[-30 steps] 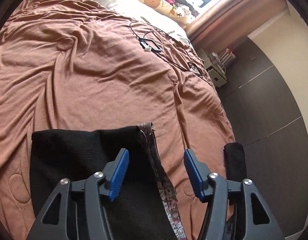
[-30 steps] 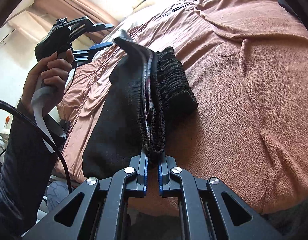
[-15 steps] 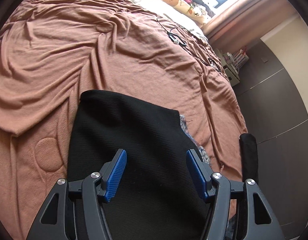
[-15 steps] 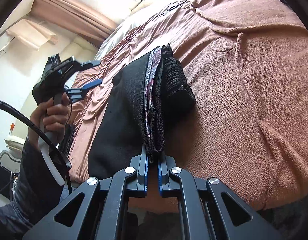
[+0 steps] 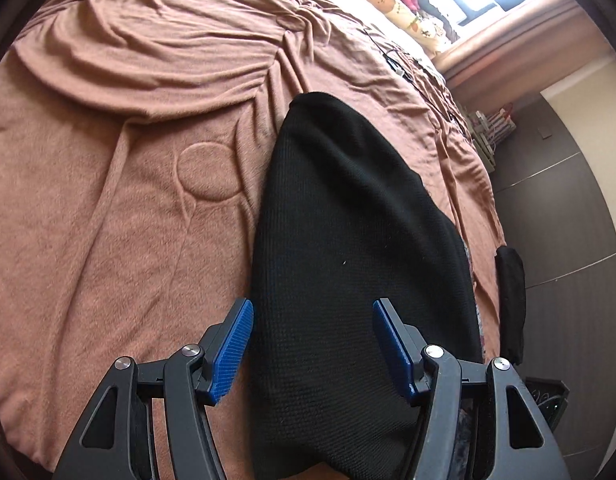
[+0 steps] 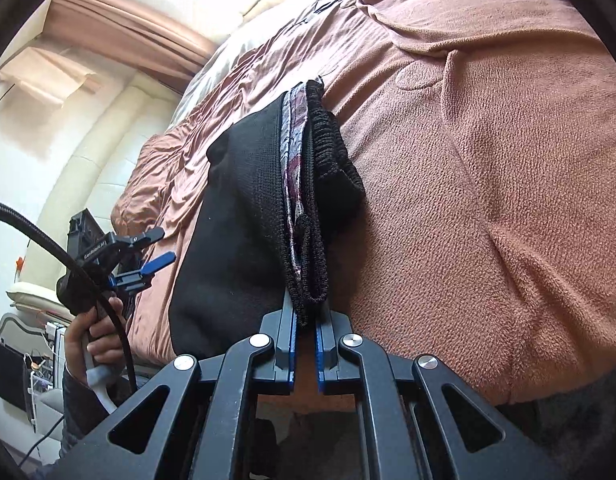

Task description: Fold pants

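Black pants lie folded on a brown bed.

The pants [image 5: 356, 248] rest on the brown blanket [image 5: 120, 220], near the bed's edge. The left gripper [image 5: 312, 344] hangs over them with its blue fingers [image 5: 232, 348] wide apart, holding nothing. The right gripper [image 6: 306, 344] pinches the edge of the pants [image 6: 308, 216], where the folded layers stack up. A hand [image 6: 94, 340] holds the left gripper [image 6: 148, 256] off to the side.
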Motion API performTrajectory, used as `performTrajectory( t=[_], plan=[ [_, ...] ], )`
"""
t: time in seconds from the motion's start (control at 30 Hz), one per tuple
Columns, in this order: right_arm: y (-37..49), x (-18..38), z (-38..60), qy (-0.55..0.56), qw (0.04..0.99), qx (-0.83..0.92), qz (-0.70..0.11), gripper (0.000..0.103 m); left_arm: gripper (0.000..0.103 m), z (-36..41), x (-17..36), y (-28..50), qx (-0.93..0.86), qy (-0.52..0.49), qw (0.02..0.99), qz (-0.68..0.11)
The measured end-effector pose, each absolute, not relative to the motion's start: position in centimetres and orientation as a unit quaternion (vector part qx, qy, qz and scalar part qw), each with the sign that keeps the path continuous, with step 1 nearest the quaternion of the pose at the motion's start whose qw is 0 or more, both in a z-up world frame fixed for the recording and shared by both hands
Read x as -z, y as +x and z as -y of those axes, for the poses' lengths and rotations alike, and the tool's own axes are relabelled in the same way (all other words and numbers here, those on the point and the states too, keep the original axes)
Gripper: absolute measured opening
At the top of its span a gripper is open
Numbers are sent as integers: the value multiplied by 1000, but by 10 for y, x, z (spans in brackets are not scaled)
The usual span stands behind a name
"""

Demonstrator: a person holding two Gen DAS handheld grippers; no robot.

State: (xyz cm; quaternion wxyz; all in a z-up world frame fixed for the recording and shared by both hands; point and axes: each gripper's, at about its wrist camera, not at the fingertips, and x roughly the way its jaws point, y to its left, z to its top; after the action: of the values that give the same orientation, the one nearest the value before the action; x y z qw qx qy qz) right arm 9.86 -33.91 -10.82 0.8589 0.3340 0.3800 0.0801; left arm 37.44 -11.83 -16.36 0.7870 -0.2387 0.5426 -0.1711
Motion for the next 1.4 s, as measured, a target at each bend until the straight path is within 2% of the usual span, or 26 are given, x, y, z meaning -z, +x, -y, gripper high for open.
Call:
performTrajectory(
  t=[0.13,0.2,0.33,0.37,0.57,0.97,1.23,1.4],
  plan=[
    [93,103,340,328,860,-71,-383,8,64,114,176,361,174,-251,779,-548],
    [88,98,341,319,865,-65,-382,13,64,114,180,356,176,-249,779,-548],
    [81,84,344,305,874,-54,-374,36,64,114,184,349,178,-252,780,-545],
    [77,81,345,302,877,-54,-370,39,64,114,184,348,180,-254,779,-543],
    [81,60,344,264,891,-46,-367,39,64,114,186,341,184,-254,785,-534],
    [141,28,332,197,903,-62,-378,39,64,110,193,340,176,-270,784,-531],
    [202,30,331,203,889,-83,-401,39,55,109,194,343,176,-280,781,-530],
    [236,36,329,208,883,-92,-410,39,54,106,195,346,167,-285,782,-528]
  ],
)
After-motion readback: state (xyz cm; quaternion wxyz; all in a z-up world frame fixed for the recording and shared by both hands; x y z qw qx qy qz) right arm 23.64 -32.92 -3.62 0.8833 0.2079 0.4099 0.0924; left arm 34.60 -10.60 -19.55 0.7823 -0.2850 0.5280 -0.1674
